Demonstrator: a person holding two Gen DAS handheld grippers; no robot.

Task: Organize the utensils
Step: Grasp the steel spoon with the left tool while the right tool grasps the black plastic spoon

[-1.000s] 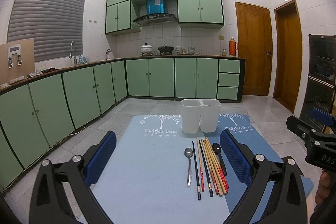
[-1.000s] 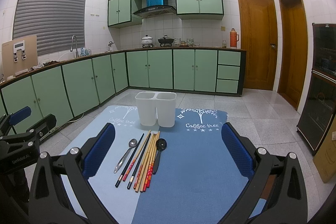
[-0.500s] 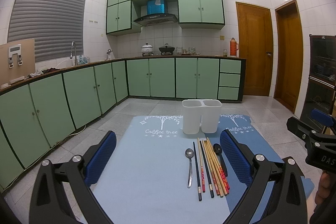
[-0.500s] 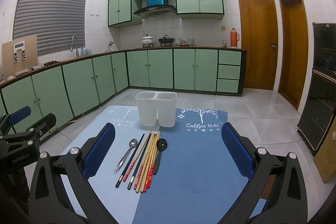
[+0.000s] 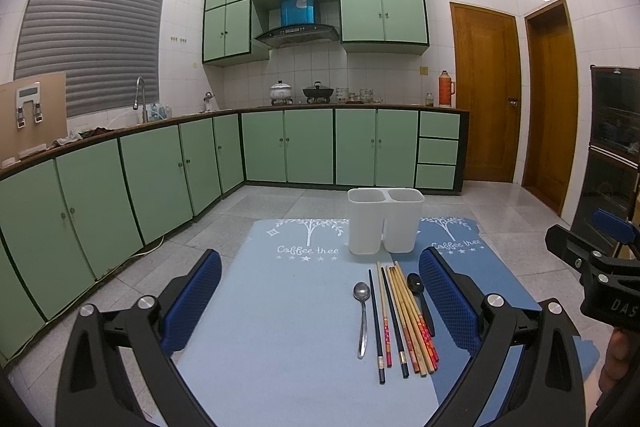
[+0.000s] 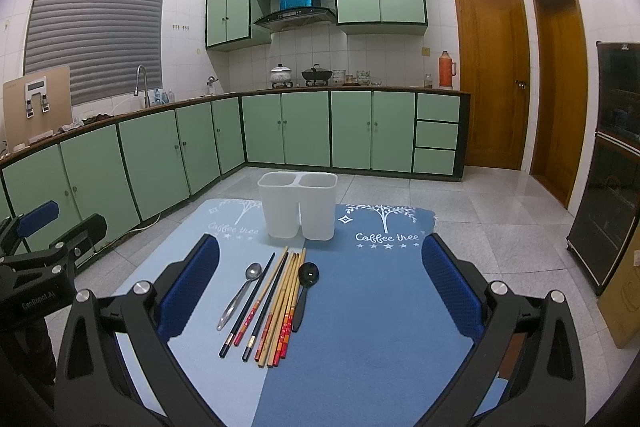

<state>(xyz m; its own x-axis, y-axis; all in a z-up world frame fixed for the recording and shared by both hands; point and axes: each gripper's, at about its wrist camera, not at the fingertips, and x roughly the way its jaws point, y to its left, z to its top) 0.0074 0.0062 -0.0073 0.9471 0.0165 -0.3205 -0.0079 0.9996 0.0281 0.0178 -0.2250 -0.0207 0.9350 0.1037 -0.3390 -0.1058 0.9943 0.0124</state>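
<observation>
Both blue-padded grippers, left [image 5: 320,301] and right [image 6: 320,285], hover agape, empty; wooden and black chopsticks [image 6: 276,301] await first pickup toward white twin-compartment plastic holder [image 6: 298,205].

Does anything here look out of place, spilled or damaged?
Nothing stands out. The chopsticks, silver spoon and black spoon lie side by side before the upright, empty white holder.

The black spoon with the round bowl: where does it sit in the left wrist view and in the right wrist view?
Left wrist view: the black spoon lies right of centre, at the right end of the utensil row.
Right wrist view: the black spoon lies just left of centre, again at the row's right end.
Shared landmark: the white two-compartment plastic holder stands beyond the row in both.
</observation>
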